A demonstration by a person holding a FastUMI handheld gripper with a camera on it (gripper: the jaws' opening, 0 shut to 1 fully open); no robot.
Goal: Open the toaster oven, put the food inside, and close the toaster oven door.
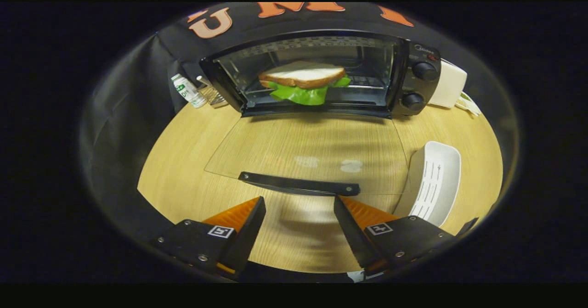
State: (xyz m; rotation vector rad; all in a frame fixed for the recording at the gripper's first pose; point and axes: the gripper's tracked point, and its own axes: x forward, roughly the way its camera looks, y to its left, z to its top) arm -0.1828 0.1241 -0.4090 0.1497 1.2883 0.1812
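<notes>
**Door down, sandwich on rack**

Gripper view: the gripper (299, 207) was spread wide, holding nothing, above bare wooden table (174, 161). Just ahead of the fingertips lay the door handle (298, 185) of the flat-open glass door (312, 147). The sandwich (303, 81) sat inside the toaster oven (321, 74). A white dish (436, 179) stood beside the right finger; a small bottle (187, 90) stood left of the oven.

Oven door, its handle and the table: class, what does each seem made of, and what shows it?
Door: clear glass, probably; the wood grain shows through it. Handle: matte black, metal or plastic, screwed at both ends. Table: pale wood or laminate, fine grain.
</notes>
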